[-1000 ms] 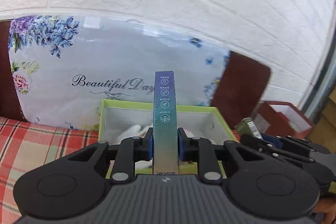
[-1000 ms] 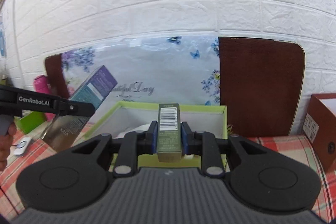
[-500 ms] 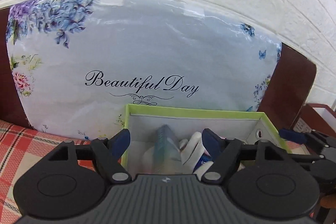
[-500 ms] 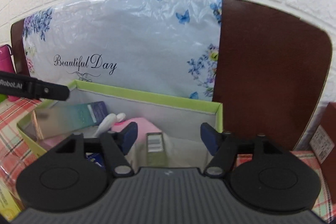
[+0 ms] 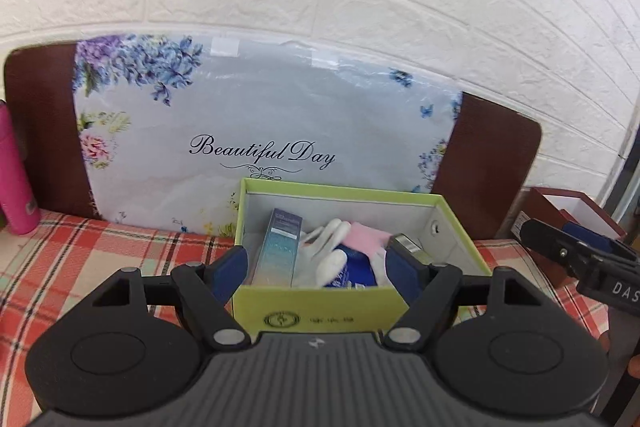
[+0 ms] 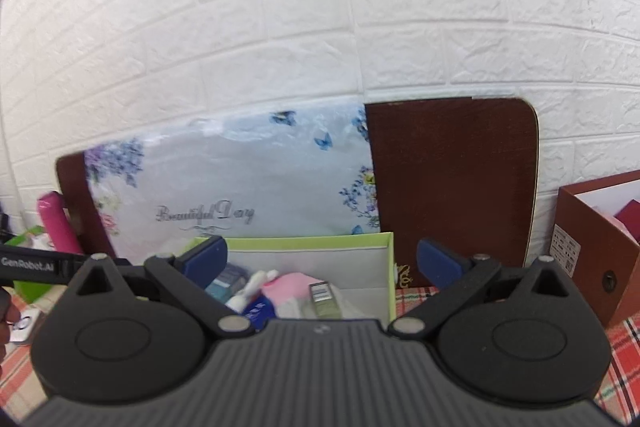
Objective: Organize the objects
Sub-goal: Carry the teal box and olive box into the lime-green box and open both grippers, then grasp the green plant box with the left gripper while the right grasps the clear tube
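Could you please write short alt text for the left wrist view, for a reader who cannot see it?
An open lime-green cardboard box on a red plaid tablecloth holds a tall teal carton, a white glove, a pink pad and an olive carton. The empty left gripper frames it, jaws apart, before a floral "Beautiful Day" cushion.

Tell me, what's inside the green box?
Inside the green box lie a tall blue-teal carton, a white glove, something pink, a blue packet and an olive carton. Whatever lies beneath them is covered.
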`<state>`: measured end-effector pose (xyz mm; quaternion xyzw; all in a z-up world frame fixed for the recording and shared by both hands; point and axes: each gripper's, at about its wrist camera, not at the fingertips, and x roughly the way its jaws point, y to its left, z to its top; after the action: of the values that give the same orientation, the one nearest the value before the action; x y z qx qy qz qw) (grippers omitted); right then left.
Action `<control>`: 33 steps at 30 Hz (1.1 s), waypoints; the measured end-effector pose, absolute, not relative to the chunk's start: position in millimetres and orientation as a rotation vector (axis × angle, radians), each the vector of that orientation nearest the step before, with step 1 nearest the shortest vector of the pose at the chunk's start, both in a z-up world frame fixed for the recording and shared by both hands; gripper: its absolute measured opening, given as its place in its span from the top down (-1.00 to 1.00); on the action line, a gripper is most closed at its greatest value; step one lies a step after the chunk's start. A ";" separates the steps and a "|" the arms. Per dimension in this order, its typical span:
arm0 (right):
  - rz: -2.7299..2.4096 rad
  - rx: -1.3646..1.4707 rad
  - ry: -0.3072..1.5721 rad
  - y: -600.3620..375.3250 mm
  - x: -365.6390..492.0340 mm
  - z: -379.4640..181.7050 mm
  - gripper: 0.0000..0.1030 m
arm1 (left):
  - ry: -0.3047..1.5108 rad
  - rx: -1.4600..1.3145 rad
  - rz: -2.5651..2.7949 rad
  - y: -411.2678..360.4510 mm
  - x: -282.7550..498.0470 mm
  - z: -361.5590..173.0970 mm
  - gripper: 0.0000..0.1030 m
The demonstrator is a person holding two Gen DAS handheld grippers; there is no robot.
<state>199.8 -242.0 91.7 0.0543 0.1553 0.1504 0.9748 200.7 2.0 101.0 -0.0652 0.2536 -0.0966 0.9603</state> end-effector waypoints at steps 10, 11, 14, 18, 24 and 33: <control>0.326 0.074 0.361 -239.3 95.9 72.9 -1.00 | 0.540 -0.022 -0.141 -12.1 111.2 72.9 -0.61; 0.328 0.066 0.370 -238.3 86.9 68.3 -1.00 | 0.553 -0.021 -0.127 -12.4 106.0 67.4 -0.61; 0.325 0.057 0.397 -235.5 65.5 54.7 -1.00 | 0.602 -0.031 -0.112 -10.7 93.6 51.5 -0.61; 0.316 0.043 0.439 -231.0 44.0 35.3 -1.00 | 0.651 -0.037 -0.080 -5.7 79.9 34.5 -0.61; 0.322 0.042 0.509 -226.7 23.8 9.5 -1.00 | 0.706 -0.048 -0.041 3.9 67.8 17.7 -0.61; 0.345 0.028 0.570 -217.7 6.8 -12.8 -1.00 | 0.748 -0.077 -0.040 15.1 55.1 5.1 -0.61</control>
<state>6.8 -217.7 -12.8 0.0135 0.2799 0.1693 0.9449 55.1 15.1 5.1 -0.0377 0.3654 -0.0196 0.9299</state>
